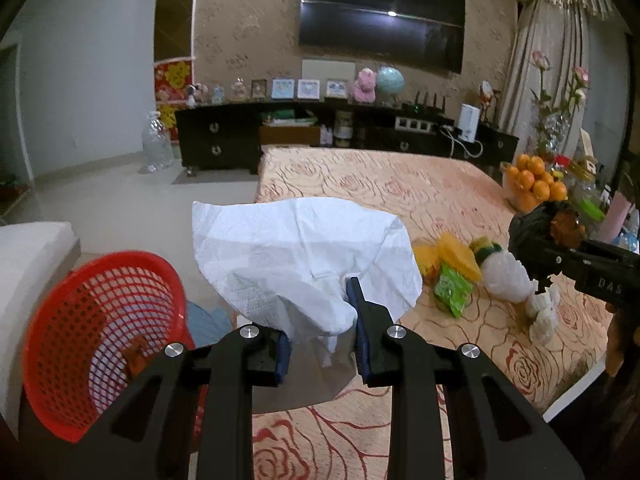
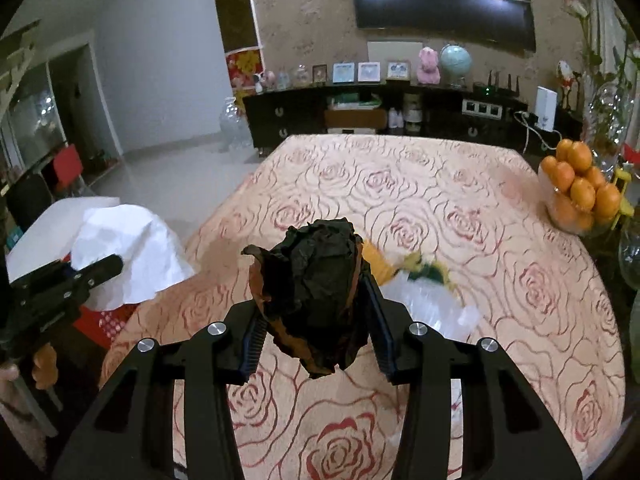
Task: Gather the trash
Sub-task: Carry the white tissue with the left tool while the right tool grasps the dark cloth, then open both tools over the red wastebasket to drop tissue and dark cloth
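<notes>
White tissue (image 1: 296,256) is pinched at its lower bunched end by the left gripper (image 1: 320,332), fingers nearly closed on it; the sheet fans up and forward, long axis roughly left-right across the view, held over the surface (image 1: 400,184) edge, just right of the red mesh basket (image 1: 92,336). A brown scrap (image 1: 136,356) lies inside the basket. Right gripper (image 2: 316,320) is clamped on a crumpled black-and-brown paper wad (image 2: 316,296), fingers partly closed around its sides; the wad's long axis runs along the fingers, top end pointing away from the camera, held above the rose-pattern cloth. On the surface past the wad: yellow wrapper (image 1: 452,258), green packet (image 1: 454,290), and a clear plastic bag (image 1: 506,276) with a green-yellow top, lying close together, the bag's long axis running diagonally toward the near right edge. A bowl of oranges (image 2: 580,192) sits at the far right edge, well apart from the trash.
</notes>
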Available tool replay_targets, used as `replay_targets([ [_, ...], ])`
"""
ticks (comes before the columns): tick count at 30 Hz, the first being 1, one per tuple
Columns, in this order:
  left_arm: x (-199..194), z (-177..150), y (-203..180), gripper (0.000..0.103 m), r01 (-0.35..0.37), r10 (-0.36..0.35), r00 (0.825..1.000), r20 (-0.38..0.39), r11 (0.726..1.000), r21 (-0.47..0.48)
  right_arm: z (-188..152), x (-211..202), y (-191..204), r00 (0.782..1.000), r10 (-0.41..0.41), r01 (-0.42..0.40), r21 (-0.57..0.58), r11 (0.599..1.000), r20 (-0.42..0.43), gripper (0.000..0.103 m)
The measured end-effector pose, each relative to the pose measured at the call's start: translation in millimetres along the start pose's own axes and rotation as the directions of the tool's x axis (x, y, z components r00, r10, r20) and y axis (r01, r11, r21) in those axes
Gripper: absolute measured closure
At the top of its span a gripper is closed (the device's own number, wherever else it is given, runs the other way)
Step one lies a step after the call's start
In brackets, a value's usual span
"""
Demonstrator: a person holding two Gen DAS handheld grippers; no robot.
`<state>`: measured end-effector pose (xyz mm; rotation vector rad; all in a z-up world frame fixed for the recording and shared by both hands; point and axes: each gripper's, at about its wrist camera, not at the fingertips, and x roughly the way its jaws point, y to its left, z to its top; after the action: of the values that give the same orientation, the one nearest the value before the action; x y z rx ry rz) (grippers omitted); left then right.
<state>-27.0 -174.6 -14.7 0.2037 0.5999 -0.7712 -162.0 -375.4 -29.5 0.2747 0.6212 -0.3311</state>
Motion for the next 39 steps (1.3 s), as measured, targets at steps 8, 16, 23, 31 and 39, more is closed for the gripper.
replay_targets([
  [8,-28,36,22,0.079,-0.063,0.063,0.994,0.090,0.998,-0.006,36,1,12,0.999,-0.008,0.009,-0.041,0.999,0.037,0.059],
  [16,-32,46,70,0.079,-0.180,0.187,0.974,0.124,0.981,-0.071,58,22,26,0.997,0.000,0.007,-0.093,0.996,0.077,0.059],
  [23,-40,30,114,0.079,-0.252,0.267,0.959,0.090,0.956,-0.150,57,43,58,0.998,0.055,-0.050,-0.129,0.990,0.030,0.059],
  [31,-51,16,150,0.079,-0.304,0.322,0.946,0.044,0.925,-0.226,67,52,116,0.986,0.166,-0.164,-0.200,0.966,-0.005,0.059],
  [39,-58,4,173,0.079,-0.348,0.361,0.932,0.009,0.904,-0.248,75,63,186,0.959,0.280,-0.275,-0.330,0.903,-0.034,0.059],
])
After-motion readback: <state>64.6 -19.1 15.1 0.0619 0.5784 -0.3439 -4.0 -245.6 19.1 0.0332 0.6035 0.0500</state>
